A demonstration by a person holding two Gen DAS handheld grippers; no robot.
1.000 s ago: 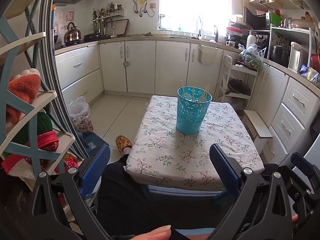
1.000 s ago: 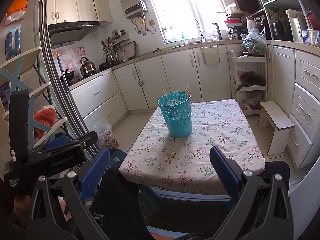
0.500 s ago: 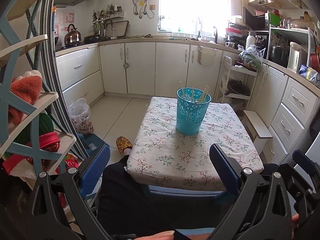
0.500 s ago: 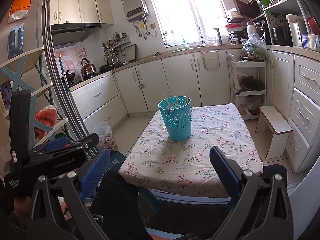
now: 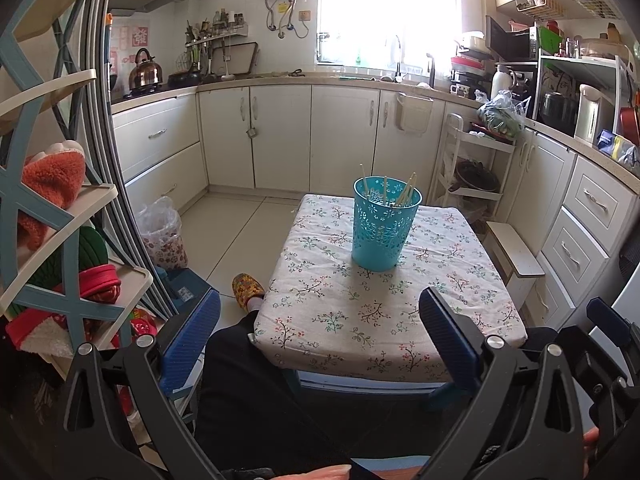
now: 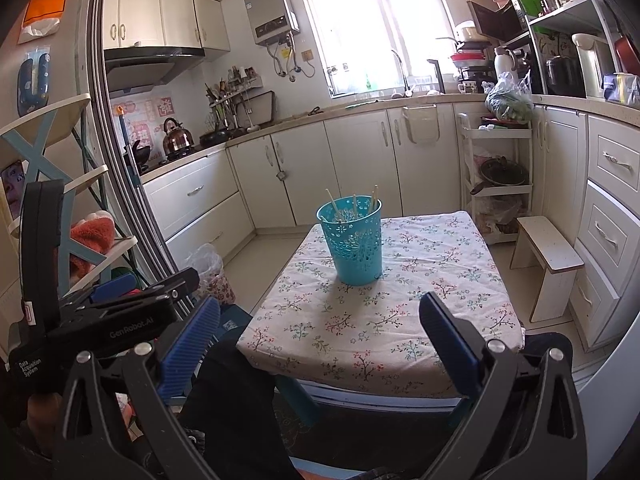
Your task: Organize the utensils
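Both tongs, left tongs [image 5: 318,334] and right tongs [image 6: 318,334], are gaping wide and empty; chopsticks [image 5: 404,194] are standing in the teal holder [image 5: 382,226] on the worktop [image 5: 340,312], so approaching from above is looking wisest

Count of items by kind, both wrist views.

- Grippers: 2. Left gripper [image 5: 319,330], right gripper [image 6: 319,330]; each has 2 blue finger pads, set wide apart, nothing between them.
- Teal perforated cup [image 5: 384,227]: 1, upright on the table.
- Chopsticks [image 5: 406,191] in cup: at least 4 pale sticks project above the rim in the left view, 3 clear in the right view; exact total cannot be told through the perforations.
- Table with floral cloth [image 5: 384,320]: 1.
- Kettle [image 5: 145,69] on stove: 1.
- Wall water heater [image 6: 272,12]: 1.
- Small white stool [image 6: 550,258]: 1.
- Patterned slipper [image 5: 247,289] on floor: 1 visible.
- Tied plastic bag [image 5: 162,232] on floor: 1.
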